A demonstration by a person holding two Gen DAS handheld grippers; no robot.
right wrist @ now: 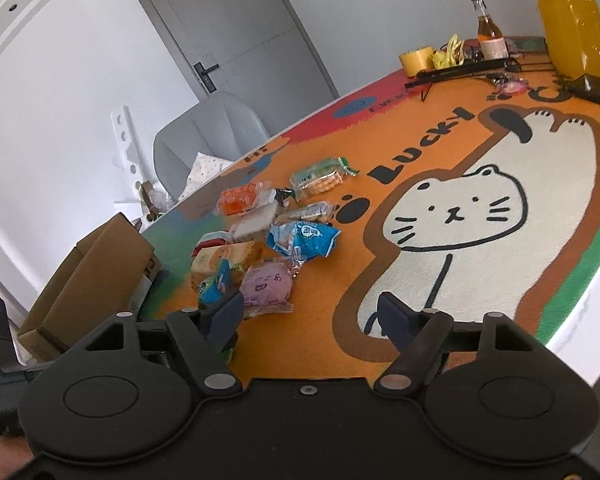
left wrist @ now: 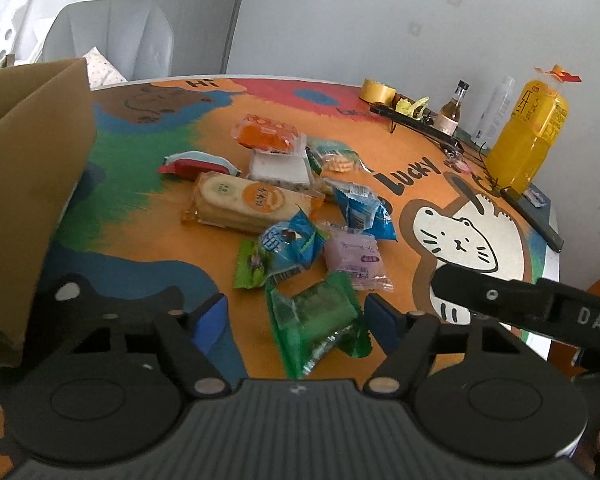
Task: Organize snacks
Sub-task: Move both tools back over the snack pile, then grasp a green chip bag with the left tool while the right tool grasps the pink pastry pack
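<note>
**Snack pile on the cat mat, both tongs spread**

While the heap of wrapped snacks lies loose on the orange cartoon-cat table mat (left wrist: 420,152), my left tongs (left wrist: 296,316) stand wide apart on either side of the crinkled green plastic snack packet (left wrist: 320,316), the blue pads beside it but apart from it as far as I can see. Just beyond that packet sit a pale purple square pouch (left wrist: 354,258) and a blue-and-green wrapped sweet (left wrist: 282,252), touching each other. Further back lie the long yellow-orange biscuit pack (left wrist: 244,200), a blue foil pouch (left wrist: 364,210), a red, white and light-blue wrapper (left wrist: 198,164), a white wrapped cake (left wrist: 280,168) and an orange jelly pack (left wrist: 266,134).

My right tongs (right wrist: 310,314) are also spread, holding nothing, over bare mat at the near edge of the pile; the left pad sits just beside the purple pouch, and whether it touches I cannot tell.

An open brown cardboard box (left wrist: 32,184) stands left of the snacks. At the far rim of the table are a tall orange juice bottle (left wrist: 528,136), a small brown glass bottle (left wrist: 452,112) and a yellow roll of tape (left wrist: 378,90). A grey armchair (right wrist: 208,136) and a grey door (right wrist: 236,24) stand behind.
</note>
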